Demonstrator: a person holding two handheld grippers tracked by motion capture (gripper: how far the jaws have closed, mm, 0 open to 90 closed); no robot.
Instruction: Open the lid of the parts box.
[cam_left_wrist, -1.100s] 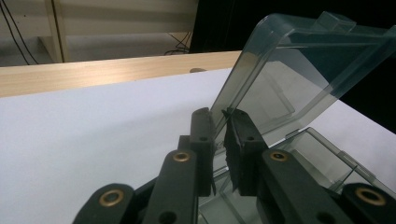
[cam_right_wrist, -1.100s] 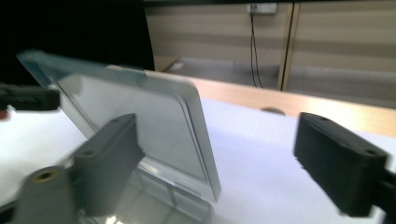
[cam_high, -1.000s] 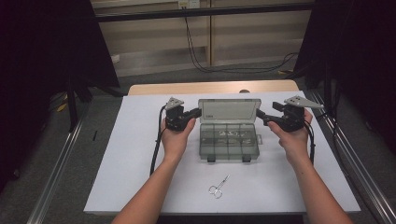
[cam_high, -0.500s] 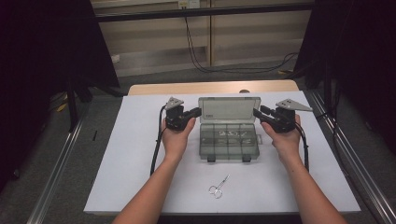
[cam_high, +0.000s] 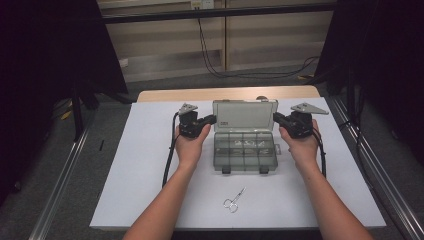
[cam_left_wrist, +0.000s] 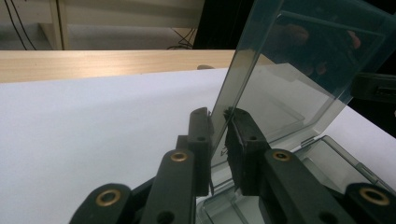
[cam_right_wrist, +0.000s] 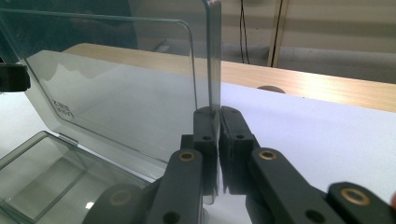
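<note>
both grippers pinch the lid (cam_high: 245, 116) of the organizer box (cam_high: 244, 154) mid-table, left gripper (cam_left_wrist: 219, 135) and right gripper (cam_right_wrist: 218, 122) clamped on opposite side edges, likely to keep it upright and square on its hinge.

The edge of a clear lid (cam_right_wrist: 140, 88) is pinched between the two black jaws of the right gripper (cam_right_wrist: 218, 116), which are closed flat against it. The lid is stood nearly upright above the open compartment box (cam_right_wrist: 42, 172), seen at lower left. A white table (cam_right_wrist: 317, 135) is seen behind, with a wooden strip (cam_right_wrist: 299, 84) beyond it
</note>
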